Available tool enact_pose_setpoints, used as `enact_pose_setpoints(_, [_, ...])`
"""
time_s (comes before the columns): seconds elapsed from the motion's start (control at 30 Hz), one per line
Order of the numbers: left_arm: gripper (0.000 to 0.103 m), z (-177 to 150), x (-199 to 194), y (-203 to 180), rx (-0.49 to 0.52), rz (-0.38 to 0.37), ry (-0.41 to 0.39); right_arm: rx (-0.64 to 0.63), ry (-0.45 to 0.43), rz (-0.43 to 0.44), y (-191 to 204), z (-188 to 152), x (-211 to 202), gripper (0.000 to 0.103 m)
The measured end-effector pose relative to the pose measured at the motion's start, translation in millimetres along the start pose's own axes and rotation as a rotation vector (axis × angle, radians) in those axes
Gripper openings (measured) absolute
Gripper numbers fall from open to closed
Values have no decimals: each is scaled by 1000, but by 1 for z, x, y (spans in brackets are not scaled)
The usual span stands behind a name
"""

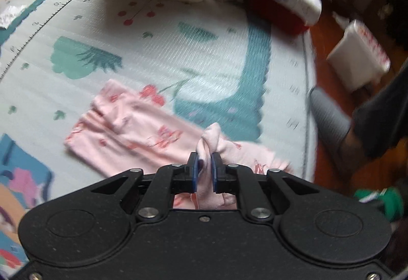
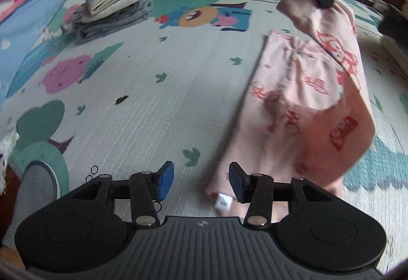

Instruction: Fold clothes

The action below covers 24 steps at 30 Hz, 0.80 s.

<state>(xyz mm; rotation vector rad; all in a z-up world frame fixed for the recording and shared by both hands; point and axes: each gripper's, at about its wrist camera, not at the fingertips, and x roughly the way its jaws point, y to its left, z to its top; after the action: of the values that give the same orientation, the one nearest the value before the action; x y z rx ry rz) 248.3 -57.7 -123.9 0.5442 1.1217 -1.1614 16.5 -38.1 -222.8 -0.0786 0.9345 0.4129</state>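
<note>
The white tag [image 2: 223, 202] is too blurred to read; left tool [image 1: 204, 165] pinches the pink red-printed garment [image 2: 301, 101], and beside it the right tool [image 2: 201, 179] gapes empty.

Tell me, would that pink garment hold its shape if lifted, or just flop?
Probably flop: where the left gripper pinches the pink garment, the cloth bunches and hangs in loose folds. It likely weighs little, since one pinched corner lifts it. It seems unlikely to slip on the mat.
</note>
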Motion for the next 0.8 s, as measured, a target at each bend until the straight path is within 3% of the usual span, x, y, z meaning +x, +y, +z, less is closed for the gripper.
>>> enact_pose_setpoints(0.1, [8,-3,9,5,106,78,80,-9,36,1,2,-2,9,50])
enact_pose_setpoints(0.2, [8,-4,31,7,242,237,181,-27,56,-11,5,-8,14,50])
enact_pose_setpoints(0.37, [8,-1,71,13,412,390,261,-27,57,-22,9,-12,16,53])
enact_pose_setpoints(0.73, [8,11,127,19,695,538,302,-8,47,-5,9,-15,19,62])
enact_pose_setpoints(0.8, [8,13,133,19,706,527,294,-8,46,-1,8,-15,19,63])
